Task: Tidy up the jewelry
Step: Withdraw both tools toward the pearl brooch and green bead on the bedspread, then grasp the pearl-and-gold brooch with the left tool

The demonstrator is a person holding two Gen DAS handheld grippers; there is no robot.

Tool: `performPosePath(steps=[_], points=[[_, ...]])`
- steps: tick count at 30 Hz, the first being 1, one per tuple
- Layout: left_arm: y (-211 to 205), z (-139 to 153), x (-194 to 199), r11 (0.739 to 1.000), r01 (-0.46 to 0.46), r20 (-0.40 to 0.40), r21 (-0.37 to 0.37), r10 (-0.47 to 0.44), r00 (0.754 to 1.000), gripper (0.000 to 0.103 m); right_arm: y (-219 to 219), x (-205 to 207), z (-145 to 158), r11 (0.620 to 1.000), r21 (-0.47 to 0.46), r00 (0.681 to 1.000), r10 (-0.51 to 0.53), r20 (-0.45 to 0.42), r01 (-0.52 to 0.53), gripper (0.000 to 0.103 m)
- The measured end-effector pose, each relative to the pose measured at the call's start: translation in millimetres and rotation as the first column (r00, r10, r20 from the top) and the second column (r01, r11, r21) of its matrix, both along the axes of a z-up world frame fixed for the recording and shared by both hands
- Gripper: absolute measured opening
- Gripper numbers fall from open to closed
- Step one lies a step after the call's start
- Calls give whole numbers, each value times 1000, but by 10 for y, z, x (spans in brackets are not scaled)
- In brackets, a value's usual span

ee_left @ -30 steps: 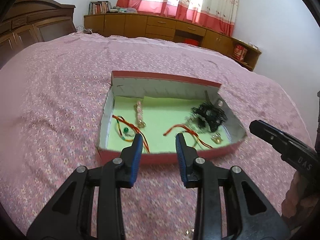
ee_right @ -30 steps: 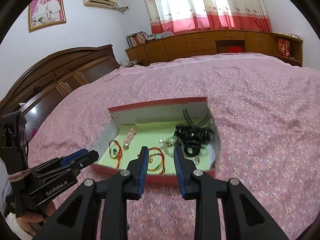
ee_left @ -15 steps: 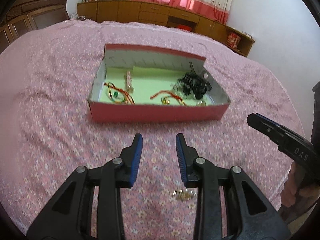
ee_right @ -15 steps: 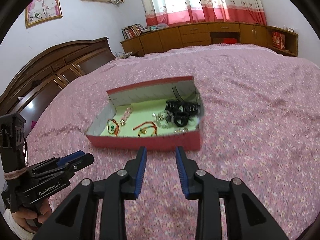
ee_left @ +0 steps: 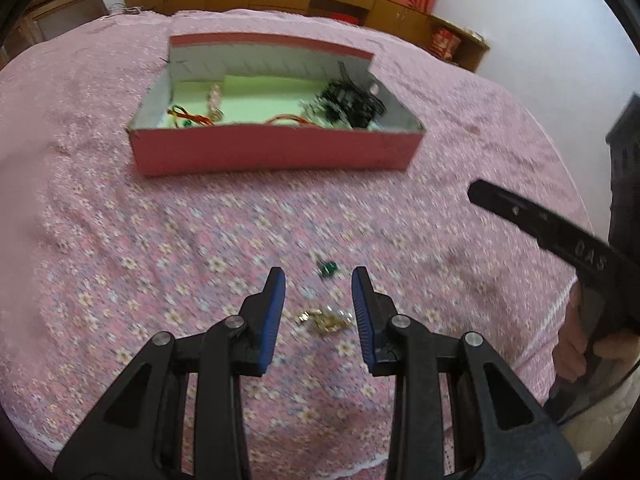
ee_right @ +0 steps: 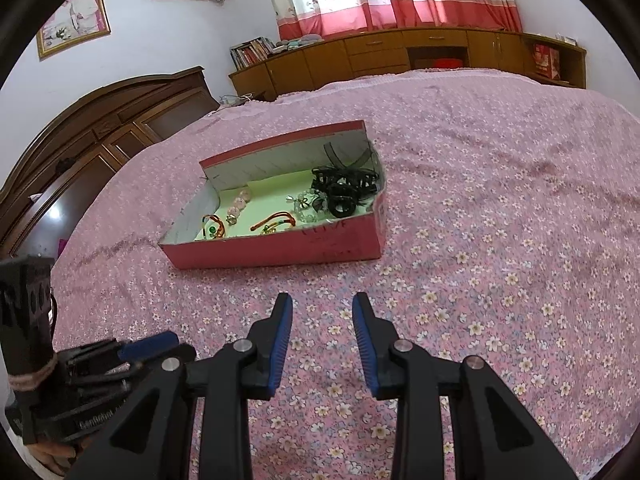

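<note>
A red cardboard box (ee_left: 276, 152) (ee_right: 280, 248) with a green floor sits on the pink floral bedspread. It holds red cord bracelets (ee_right: 274, 220), a pink bead bracelet (ee_right: 238, 204) and black hair ties (ee_right: 342, 192). On the bedspread nearer to me lie a small gold piece of jewelry (ee_left: 324, 320) and a green bead (ee_left: 329, 268). My left gripper (ee_left: 319, 280) is open and empty, with the gold piece between its fingers. My right gripper (ee_right: 322, 304) is open and empty, above bare bedspread in front of the box.
The bed (ee_right: 500, 208) stretches wide around the box. A dark wooden headboard (ee_right: 88, 132) stands at the left, and low wooden cabinets (ee_right: 400, 56) line the far wall. The right gripper's body (ee_left: 560, 240) shows at the right of the left wrist view.
Both grippers have pulled back from the box toward the near side of the bed. The gold piece and green bead have come into the left wrist view, between the left fingers.
</note>
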State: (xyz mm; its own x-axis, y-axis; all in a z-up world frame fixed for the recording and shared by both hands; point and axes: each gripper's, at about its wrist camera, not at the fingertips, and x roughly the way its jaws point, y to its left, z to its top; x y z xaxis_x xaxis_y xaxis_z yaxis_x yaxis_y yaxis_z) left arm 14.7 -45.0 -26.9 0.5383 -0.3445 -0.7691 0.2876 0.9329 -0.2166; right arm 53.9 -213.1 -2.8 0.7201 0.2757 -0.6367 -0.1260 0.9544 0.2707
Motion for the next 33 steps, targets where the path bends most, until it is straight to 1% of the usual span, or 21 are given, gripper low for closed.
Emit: performPosePath(steps=[11,15,19,22,23,26,29,33], points=[[-167,-196,-33,998,52,-62,30,-51,997,26,-31,0,-38,1000,7,1000,-7,-8,7,34],[-232,-304,-41,997,59,-72,56,-55,996,26,-14,3,-49,1000,9,1000,-3,-11,3,34],[-238,-341,-37,997,54,-66,50,-51,997,25,-1,16,-72,1000,10,1000,1,-16,-1,34],[-196,-340,-44,998,46,-57,48,-43,997,17,16,25,-82,1000,10,1000,5,-19,-4,34],[-180,-336,-43,998,45,-56,43,-42,998,17,23,28,-84,1000,9,1000,6,-19,-6,34],[-136,-318,-43,998,43,-51,34,-42,998,16,46,34,-86,1000,7,1000,11,-20,-11,34],[-84,-248,-63,998,38,-27,43,-36,999,16,77,41,-87,1000,7,1000,17,-23,-17,34],[77,-123,-29,999,-13,12,49,12,1000,16,164,59,-87,999,8,999,39,-24,-39,34]])
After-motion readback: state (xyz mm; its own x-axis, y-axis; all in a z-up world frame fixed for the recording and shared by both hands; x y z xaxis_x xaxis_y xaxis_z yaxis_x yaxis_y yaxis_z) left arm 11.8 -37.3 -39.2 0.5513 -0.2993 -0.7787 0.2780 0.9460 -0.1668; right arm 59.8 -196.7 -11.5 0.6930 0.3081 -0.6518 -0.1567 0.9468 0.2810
